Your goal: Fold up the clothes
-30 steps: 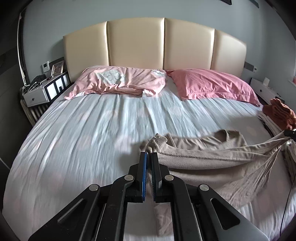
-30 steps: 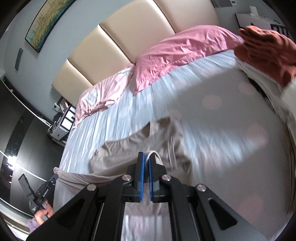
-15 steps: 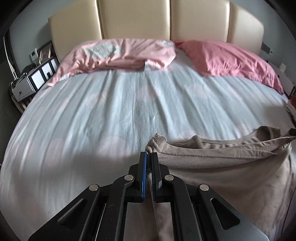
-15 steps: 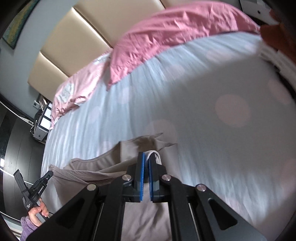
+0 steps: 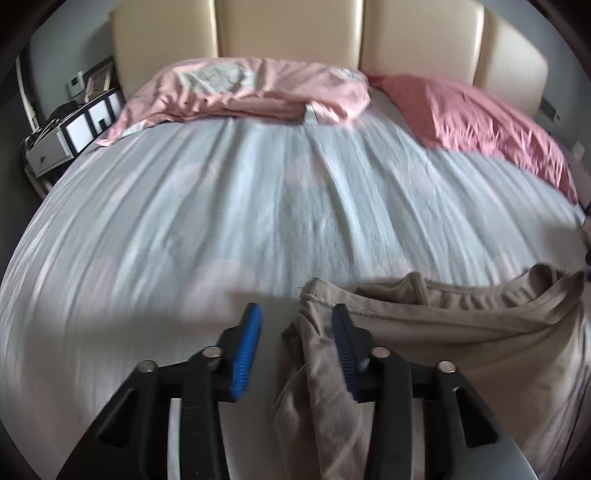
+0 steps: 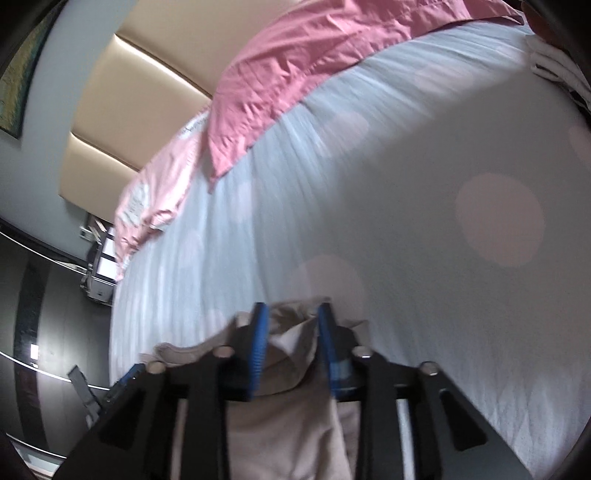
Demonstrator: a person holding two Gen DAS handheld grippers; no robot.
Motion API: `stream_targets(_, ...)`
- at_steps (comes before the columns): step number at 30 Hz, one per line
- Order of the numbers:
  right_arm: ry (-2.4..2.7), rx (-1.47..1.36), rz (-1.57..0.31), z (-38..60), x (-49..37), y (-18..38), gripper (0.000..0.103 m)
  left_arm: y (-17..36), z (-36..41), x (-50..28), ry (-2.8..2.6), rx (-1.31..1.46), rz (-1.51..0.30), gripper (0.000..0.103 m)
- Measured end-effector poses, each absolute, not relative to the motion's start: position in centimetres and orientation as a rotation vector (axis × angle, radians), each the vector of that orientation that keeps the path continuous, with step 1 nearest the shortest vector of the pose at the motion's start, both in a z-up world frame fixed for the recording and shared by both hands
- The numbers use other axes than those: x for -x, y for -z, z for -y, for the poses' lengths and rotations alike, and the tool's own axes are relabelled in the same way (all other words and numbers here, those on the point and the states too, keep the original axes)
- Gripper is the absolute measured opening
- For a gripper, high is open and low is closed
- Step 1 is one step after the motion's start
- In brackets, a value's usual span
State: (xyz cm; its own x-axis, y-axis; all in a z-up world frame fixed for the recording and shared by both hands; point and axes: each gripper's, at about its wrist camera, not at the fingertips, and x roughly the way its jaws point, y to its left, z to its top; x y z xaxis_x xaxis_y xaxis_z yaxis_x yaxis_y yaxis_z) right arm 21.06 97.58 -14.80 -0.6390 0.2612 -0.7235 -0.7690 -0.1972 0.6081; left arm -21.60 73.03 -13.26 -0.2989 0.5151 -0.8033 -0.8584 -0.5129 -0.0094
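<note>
Pale blue bedsheet point(image 5: 229, 206) with faint pink dots, creased lengthwise, covering the whole mattress. Cream padded headboard point(image 5: 288, 29) in upright panels against a grey wall point(image 6: 40, 122). 2 pillows at the head: light pink pillow point(image 5: 251, 88) with a white printed patch, rumpled; darker pink pillow point(image 5: 476, 118) just beside it, corners touching. Same 2 in the right wrist view, dark one point(image 6: 295, 66) overlapping the light one point(image 6: 155, 195). White nightstand point(image 5: 59, 144) with black trim by the far side of the bed, picture frame point(image 5: 98, 75) on top. Framed painting point(image 6: 16, 74) on the wall, partly cut off. White folded stack point(image 6: 554, 62) at the sheet's edge, blurred.
</note>
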Motion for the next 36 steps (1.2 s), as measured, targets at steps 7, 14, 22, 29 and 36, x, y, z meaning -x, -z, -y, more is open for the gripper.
stream_targets(7,-1.903,0.669,-1.385,-91.6,-24.0,13.8,0.040,11.2,-66.8,18.0,-1.861,1.031,-0.525,0.046)
stream_targets(14,-1.839,0.743,-1.408,-82.9,-28.5,15.6,0.040,14.1,-59.3,15.3,-1.828,1.238,-0.469,0.048)
stream_targets(22,-1.778,0.638,-1.556,-79.6,-31.5,19.5,0.042,17.7,-56.0,13.4,-1.769,1.363,-0.188,0.048)
stream_targets(29,-1.793,0.589,-1.563,-79.7,-30.4,20.7,0.042,18.1,-56.6,11.5,-1.847,1.269,-0.232,0.048)
stream_targets(36,-1.845,0.615,-1.461,-79.6,-28.5,20.7,0.039,18.3,-56.8,10.1,-1.928,1.193,-0.286,0.048)
